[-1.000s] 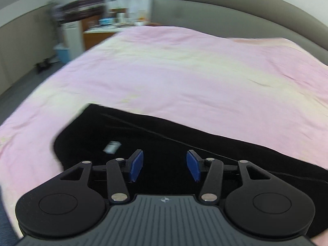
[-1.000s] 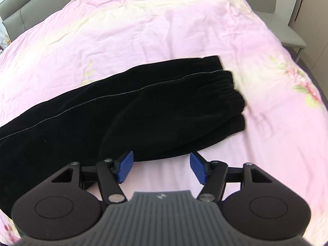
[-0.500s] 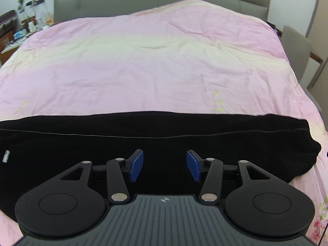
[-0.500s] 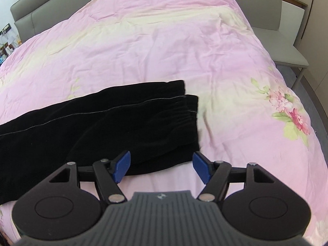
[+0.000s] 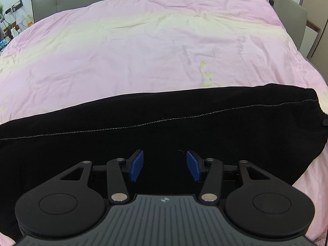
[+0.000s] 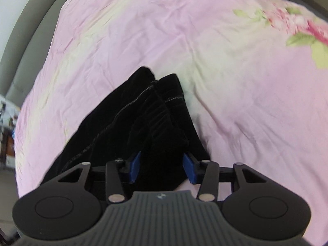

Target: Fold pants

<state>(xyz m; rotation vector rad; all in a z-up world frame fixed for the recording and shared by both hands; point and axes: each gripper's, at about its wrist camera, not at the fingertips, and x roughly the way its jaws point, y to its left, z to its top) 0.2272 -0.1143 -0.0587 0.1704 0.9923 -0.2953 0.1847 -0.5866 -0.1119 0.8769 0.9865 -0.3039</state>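
Black pants [image 5: 164, 127] flat across pink-quilted bed [image 5: 153, 47], one leg on the other. Right hand-held gripper [image 6: 162, 168] now down at elastic cuff end, earlier short of fabric; jaws closing, bunched cloth between blue pads, firm pinch not confirmed. Left hand-held gripper [image 5: 164, 168] lower over mid-leg than before, jaws spread, nothing pinched. Likely start of end-to-end fold. Waistband out of frame; right view blurred, layers caught unclear.

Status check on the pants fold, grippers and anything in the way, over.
Left gripper open over the black pants. Right gripper closing, bunched waistband end between its jaws. Pink duvet around pants, nothing blocking.
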